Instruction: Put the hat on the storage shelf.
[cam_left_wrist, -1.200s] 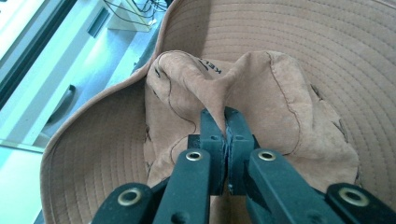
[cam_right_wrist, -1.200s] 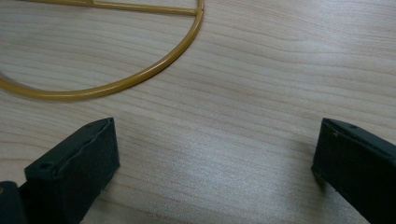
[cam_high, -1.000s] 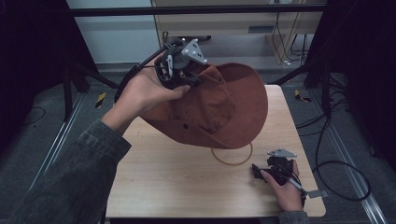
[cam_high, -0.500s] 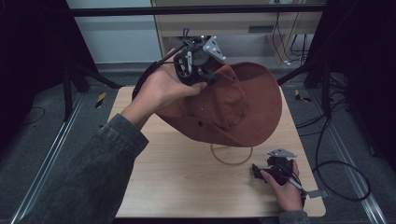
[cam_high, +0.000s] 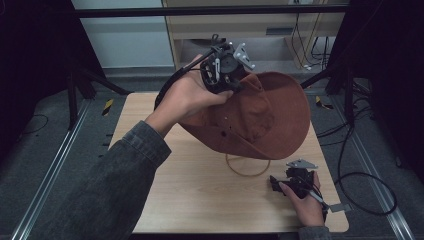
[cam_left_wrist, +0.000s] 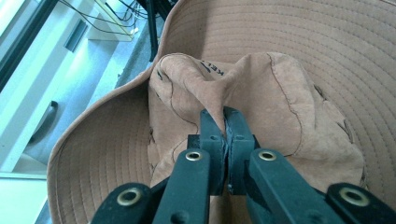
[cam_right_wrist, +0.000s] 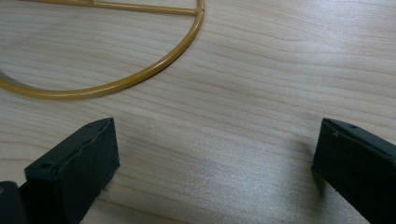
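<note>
A brown wide-brimmed hat (cam_high: 260, 117) hangs in the air above the wooden table (cam_high: 200, 190), over a yellow wire ring stand (cam_high: 248, 167). My left gripper (cam_high: 235, 86) is shut on a pinched fold of the hat's crown (cam_left_wrist: 219, 88), held up at the hat's far upper edge by the left hand. In the left gripper view the black jaws meet on the fabric, with the stitched brim spreading behind. My right gripper (cam_high: 282, 181) rests low on the table at the front right, jaws wide apart with bare wood between them; the ring's curve (cam_right_wrist: 116, 84) lies just ahead of it.
The table's right edge and front edge are close to the right hand. Cables (cam_high: 365, 185) trail on the floor to the right. A pale cabinet (cam_high: 240, 25) stands behind the table, with dark stand legs (cam_high: 80, 85) at the left.
The left hand has carried the hat to the right, so that it now hangs over the ring stand. The right gripper has stayed put.
</note>
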